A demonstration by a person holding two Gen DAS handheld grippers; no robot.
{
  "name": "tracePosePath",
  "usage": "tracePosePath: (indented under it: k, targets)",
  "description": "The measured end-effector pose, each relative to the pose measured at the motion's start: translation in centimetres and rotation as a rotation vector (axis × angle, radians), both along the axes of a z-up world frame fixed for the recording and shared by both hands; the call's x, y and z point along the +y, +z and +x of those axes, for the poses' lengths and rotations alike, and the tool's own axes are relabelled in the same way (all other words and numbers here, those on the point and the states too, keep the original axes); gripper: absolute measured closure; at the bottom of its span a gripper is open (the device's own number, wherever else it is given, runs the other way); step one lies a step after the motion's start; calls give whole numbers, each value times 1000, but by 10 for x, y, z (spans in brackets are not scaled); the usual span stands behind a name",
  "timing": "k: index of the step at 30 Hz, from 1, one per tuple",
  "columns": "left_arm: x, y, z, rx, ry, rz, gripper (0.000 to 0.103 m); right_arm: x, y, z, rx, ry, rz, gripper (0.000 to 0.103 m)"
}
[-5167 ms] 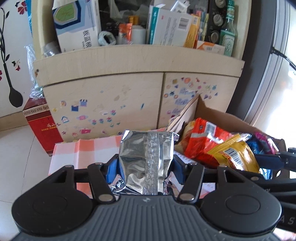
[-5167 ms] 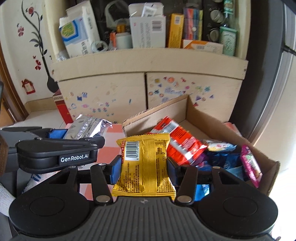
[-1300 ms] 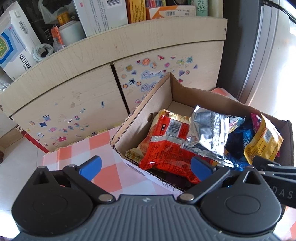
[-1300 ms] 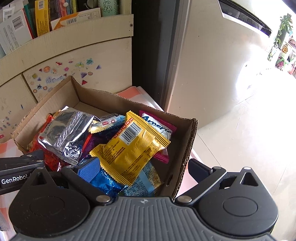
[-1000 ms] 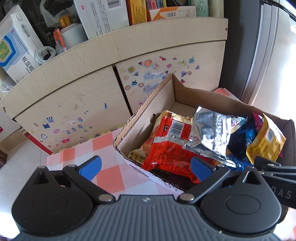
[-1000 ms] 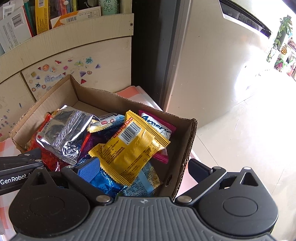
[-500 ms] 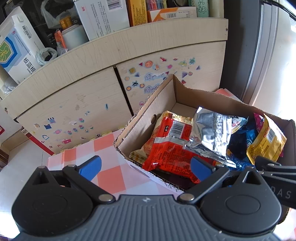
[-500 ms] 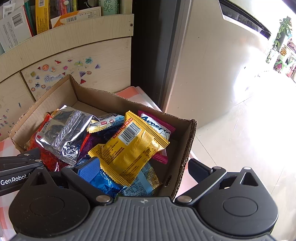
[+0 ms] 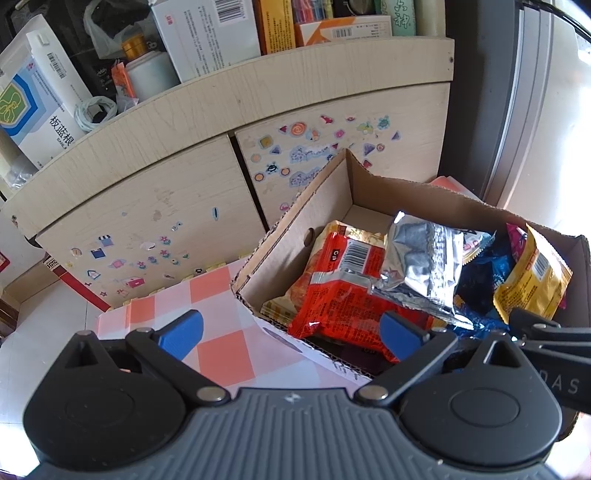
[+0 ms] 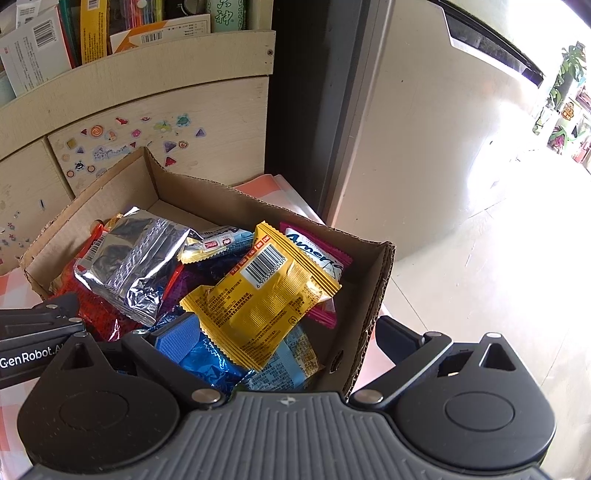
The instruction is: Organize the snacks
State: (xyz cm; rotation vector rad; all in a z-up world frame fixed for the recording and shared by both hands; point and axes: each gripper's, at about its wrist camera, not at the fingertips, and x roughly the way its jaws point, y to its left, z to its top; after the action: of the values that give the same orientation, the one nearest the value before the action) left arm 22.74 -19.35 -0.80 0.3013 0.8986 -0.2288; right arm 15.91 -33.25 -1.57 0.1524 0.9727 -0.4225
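A cardboard box (image 9: pixel 317 206) (image 10: pixel 373 291) holds several snack packets. A silver foil packet (image 9: pixel 424 269) (image 10: pixel 133 258) lies on a red packet (image 9: pixel 332 295). The yellow packet (image 10: pixel 266 295) (image 9: pixel 532 280) rests on blue ones (image 10: pixel 207 358) near the box's right end, with a pink packet (image 10: pixel 325 258) behind it. My left gripper (image 9: pixel 291 328) is open over the box's near left corner, empty. My right gripper (image 10: pixel 284 339) is open, straddling the box's right wall, and holds nothing.
The box sits on an orange-and-white checked cloth (image 9: pixel 221 347). Behind stands a sticker-covered cabinet (image 9: pixel 155 206) with boxes and bottles on its shelf (image 9: pixel 207 33). A red carton (image 9: pixel 70 284) stands on the floor at left. A dark door frame (image 10: pixel 314 103) and bright floor lie right.
Five seconds ago each gripper was shut on a packet, silver in the left, yellow in the right; both packets now lie in the box. Over the last second the views barely shift.
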Motion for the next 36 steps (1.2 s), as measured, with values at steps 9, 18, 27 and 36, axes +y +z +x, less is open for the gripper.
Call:
tracePosePath:
  k: [9, 18, 27, 36]
  targets:
    - [4, 1, -2, 0, 0, 0, 2, 6, 2, -4, 0, 7, -8, 0]
    - [14, 5, -12, -10, -2, 11, 2, 16, 7, -12, 4, 31, -33, 0]
    - [26, 10, -25, -21, 0, 26, 2, 32, 15, -22, 3, 71, -72, 0]
    - [46, 10, -45, -18, 30, 32, 2, 54, 18, -37, 6, 105, -93, 0]
